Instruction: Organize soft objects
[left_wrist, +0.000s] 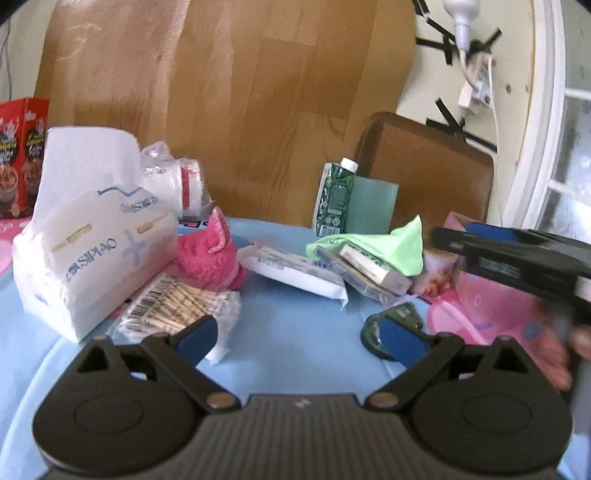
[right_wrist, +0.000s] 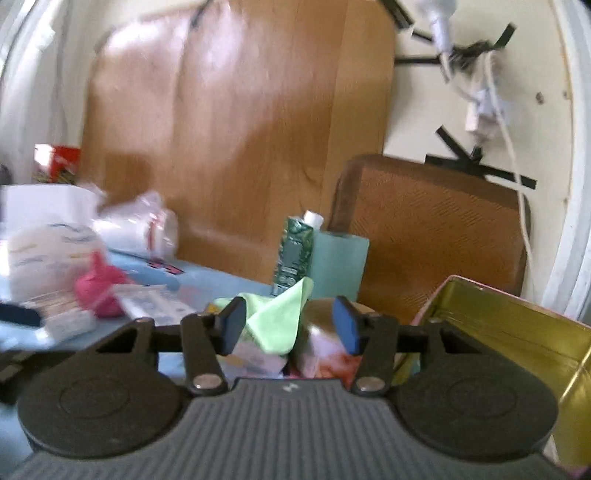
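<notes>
Nearest my left lens, the left gripper (left_wrist: 299, 338) stands spread wide over the blue tablecloth (left_wrist: 295, 332) with nothing between its blue pads (left_wrist: 195, 338). Just past the left pad lies a bag of cotton swabs (left_wrist: 177, 306), partly covered by that finger, beside a tall tissue pack (left_wrist: 92, 251). A dark curved item sits behind the right pad, too hidden to identify.

On my right side, the right gripper (right_wrist: 290, 326) has its jaws half apart, and I see nothing pressed by them. Beyond the gap sit the light green cloth (right_wrist: 280, 317) and a small pinkish box (right_wrist: 325, 350), both cut off by the gripper body. This view is smeared by motion, so I can only say the cloth looks close to the left pad, not touching.

From the left camera, that green cloth drapes over a stack of flat packets (left_wrist: 369, 269), which the right camera hides. It also shows the fluffy pink cloth (left_wrist: 210, 254) against the tissue pack, a flat white wipes pack (left_wrist: 295, 277), and the right gripper reaching in blurred from the right edge, fingers of a hand (left_wrist: 561, 354) below it. Only the right camera shows the gold-lined open tin (right_wrist: 517, 332) at right.

A green carton (left_wrist: 332, 195) stands upright behind.
</notes>
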